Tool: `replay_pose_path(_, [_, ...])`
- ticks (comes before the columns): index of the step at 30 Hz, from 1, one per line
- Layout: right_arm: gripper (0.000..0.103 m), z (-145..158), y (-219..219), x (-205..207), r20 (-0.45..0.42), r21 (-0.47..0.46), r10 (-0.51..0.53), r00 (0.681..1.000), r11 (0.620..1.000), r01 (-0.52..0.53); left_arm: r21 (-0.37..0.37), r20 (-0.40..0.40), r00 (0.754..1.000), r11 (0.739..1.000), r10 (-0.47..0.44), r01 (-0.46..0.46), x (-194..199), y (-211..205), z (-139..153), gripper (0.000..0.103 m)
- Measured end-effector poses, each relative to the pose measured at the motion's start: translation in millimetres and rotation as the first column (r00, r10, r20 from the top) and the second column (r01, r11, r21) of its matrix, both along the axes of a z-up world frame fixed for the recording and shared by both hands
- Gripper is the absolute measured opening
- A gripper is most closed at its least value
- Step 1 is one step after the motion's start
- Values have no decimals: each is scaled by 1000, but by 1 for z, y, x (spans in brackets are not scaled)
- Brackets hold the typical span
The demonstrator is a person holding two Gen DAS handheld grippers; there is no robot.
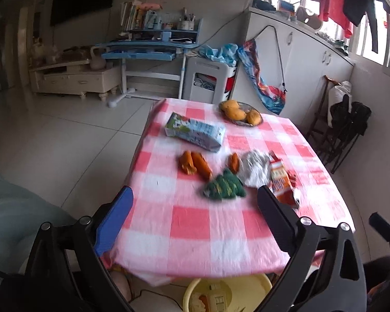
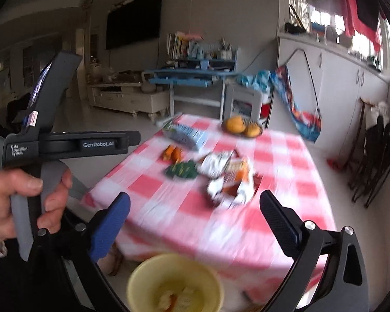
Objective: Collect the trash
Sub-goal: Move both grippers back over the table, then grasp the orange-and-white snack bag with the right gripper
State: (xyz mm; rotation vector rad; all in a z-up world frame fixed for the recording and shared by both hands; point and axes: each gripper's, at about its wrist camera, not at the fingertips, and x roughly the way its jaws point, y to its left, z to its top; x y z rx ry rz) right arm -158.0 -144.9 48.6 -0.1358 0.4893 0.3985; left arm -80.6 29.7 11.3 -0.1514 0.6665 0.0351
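Trash lies on a table with a pink-and-white checked cloth: a blue-green milk carton, orange peels, a green wrapper, a crumpled silver wrapper and an orange carton. My left gripper hovers open over the near half of the table, nothing between its fingers. My right gripper is also open and empty, above the table's near edge. Below that edge stands a yellow bin with some scraps inside. The green wrapper and the orange carton show blurred.
A plate of orange fruit sits at the table's far end. A hand holds the left gripper's handle at the left of the right wrist view. A blue desk, a white stool and folded dark chairs stand around the table.
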Motion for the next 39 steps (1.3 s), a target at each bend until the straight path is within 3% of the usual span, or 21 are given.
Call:
replay_pose_path(6, [95, 22, -8, 54, 63, 46, -16, 998, 999, 13, 4, 4, 999, 999, 49, -49, 56, 9, 11, 93])
replay_pose_path(14, [95, 38, -4, 130, 150, 74, 47, 988, 996, -58, -7, 27, 994, 995, 102, -101, 124, 23, 23, 93])
replay_pose_path(15, [95, 35, -7, 136, 141, 102, 49, 989, 993, -64, -2, 32, 993, 994, 110, -110, 129, 26, 20, 94])
replay_pose_path(18, [95, -2, -27, 181, -111, 184, 14, 994, 983, 7, 22, 11, 990, 990, 140, -140, 135, 37, -1, 95])
replay_pose_path(20, [95, -12, -36, 192, -178, 189, -27, 984, 980, 61, 10, -103, 981, 987, 163, -163, 151, 47, -19, 95])
replay_pose_path(22, [95, 3, -41, 194, -141, 201, -35, 989, 977, 63, 4, -104, 980, 986, 167, -168, 157, 51, -20, 95])
replay_pose_path(25, [95, 21, -46, 190, -76, 129, -108, 991, 985, 117, 17, -104, 979, 985, 175, -174, 163, 52, -19, 95])
replay_pose_path(30, [95, 6, -67, 202, -216, 217, -114, 970, 963, 162, 41, -161, 975, 988, 152, -148, 168, 46, -34, 95])
replay_pose_path(36, [95, 9, -62, 199, -181, 217, -91, 979, 968, 129, 26, -190, 974, 992, 127, -124, 166, 38, -45, 95])
replay_pose_path(39, [95, 5, -58, 202, -203, 213, -82, 976, 969, 125, 53, -207, 972, 993, 110, -101, 166, 31, -49, 95])
